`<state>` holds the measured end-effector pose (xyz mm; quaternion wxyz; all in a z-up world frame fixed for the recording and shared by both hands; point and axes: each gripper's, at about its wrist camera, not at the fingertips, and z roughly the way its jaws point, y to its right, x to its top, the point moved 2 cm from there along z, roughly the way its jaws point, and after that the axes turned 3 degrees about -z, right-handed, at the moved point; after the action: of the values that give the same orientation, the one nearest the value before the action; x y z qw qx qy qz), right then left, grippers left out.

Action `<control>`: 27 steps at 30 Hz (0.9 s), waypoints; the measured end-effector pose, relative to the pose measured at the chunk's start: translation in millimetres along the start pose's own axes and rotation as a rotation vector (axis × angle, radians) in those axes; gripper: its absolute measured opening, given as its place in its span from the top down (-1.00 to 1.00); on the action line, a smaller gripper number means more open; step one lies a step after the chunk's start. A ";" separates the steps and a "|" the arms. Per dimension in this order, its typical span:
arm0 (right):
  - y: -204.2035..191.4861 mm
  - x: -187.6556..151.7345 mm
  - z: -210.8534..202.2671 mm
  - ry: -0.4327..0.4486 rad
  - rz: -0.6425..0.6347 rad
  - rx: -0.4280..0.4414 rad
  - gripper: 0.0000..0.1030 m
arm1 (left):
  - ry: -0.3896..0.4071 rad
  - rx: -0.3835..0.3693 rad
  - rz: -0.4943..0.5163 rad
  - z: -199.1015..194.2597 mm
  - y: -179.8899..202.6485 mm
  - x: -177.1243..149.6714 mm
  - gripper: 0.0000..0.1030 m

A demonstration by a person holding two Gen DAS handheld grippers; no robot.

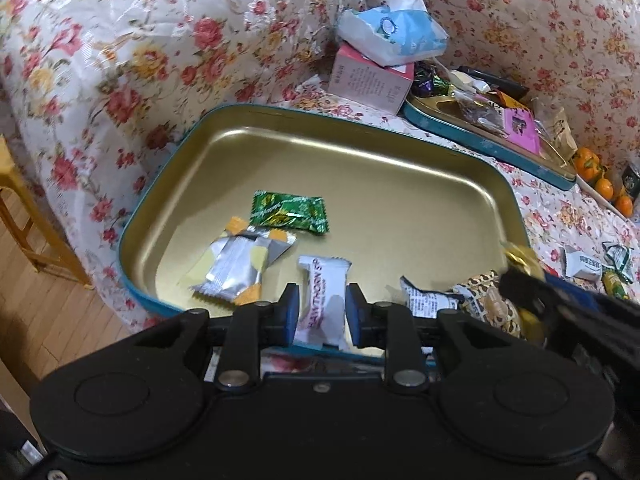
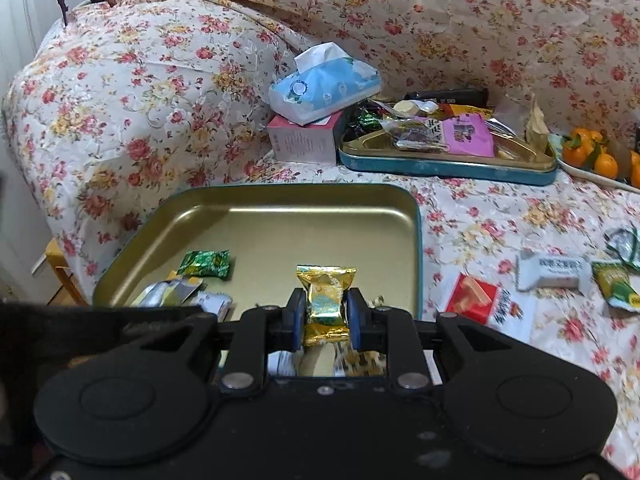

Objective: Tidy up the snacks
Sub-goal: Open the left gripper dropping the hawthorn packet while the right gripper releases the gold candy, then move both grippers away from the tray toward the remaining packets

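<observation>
Gold candy (image 2: 326, 300) is held upright in the clenched right gripper (image 2: 326, 318) at frame centre, w/ the gold tin (image 2: 280, 194) lying directly beyond & below.

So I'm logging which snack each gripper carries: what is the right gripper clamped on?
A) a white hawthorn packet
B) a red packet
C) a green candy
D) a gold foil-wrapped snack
D: the right gripper has its blue pads pressed on the gold foil-wrapped snack, held over the gold tin tray; the green candy lies loose in the tray.
</observation>
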<state>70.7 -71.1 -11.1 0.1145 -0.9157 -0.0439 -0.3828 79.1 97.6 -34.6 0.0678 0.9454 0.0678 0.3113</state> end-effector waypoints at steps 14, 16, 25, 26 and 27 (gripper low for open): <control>12.1 -2.9 2.7 0.025 0.040 -0.015 0.27 | 0.040 0.017 0.047 -17.1 6.8 -9.8 0.32; 18.1 -8.2 -4.7 0.027 0.062 -0.018 0.27 | 0.038 0.016 0.056 -18.1 10.7 -11.2 0.32; 47.7 -24.7 -34.7 0.042 0.139 -0.065 0.27 | 0.032 0.029 0.104 -20.7 33.9 -17.2 0.32; 50.7 -26.1 -36.7 0.038 0.141 -0.072 0.27 | 0.030 0.036 0.110 -20.9 36.6 -18.4 0.32; 52.7 -26.9 -38.0 0.036 0.140 -0.079 0.27 | 0.030 0.039 0.115 -21.6 39.4 -19.3 0.32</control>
<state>34.4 -131.3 -13.6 0.1056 -0.9133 0.0371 -0.3916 54.2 57.5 -21.9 0.0305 0.9441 0.0202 0.3277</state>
